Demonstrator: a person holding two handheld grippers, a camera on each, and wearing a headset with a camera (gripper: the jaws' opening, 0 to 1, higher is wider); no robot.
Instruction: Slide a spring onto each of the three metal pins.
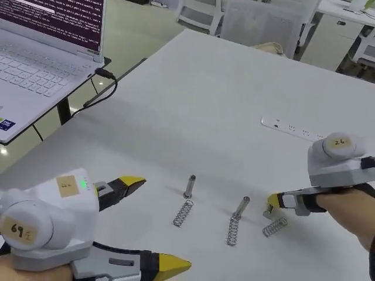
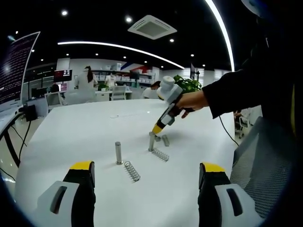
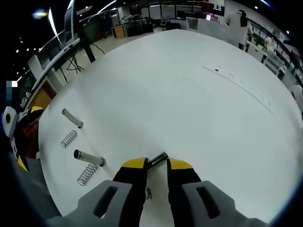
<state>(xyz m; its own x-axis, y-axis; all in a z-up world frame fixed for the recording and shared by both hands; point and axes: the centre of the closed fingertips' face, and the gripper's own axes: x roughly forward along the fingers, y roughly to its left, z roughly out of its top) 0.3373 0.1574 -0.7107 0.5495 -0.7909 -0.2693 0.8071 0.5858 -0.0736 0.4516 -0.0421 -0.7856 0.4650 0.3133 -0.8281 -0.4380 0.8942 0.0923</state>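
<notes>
0/3 done. Left pin (image 1: 189, 186) and middle pin (image 1: 241, 208) stand bare on the bench (image 1: 205, 105). Left spring (image 1: 183, 213), middle spring (image 1: 233, 229) and right spring (image 1: 274, 227) lie loose at 6 o'clock of their pins. Right tool (image 3: 157, 164) clamped on third pin (image 3: 161, 158), left tool (image 2: 147, 166) jaws apart, empty

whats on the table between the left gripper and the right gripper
Head view: first pin and second pin stand there, first spring and second spring lying beside them, between left gripper and right gripper.
</notes>
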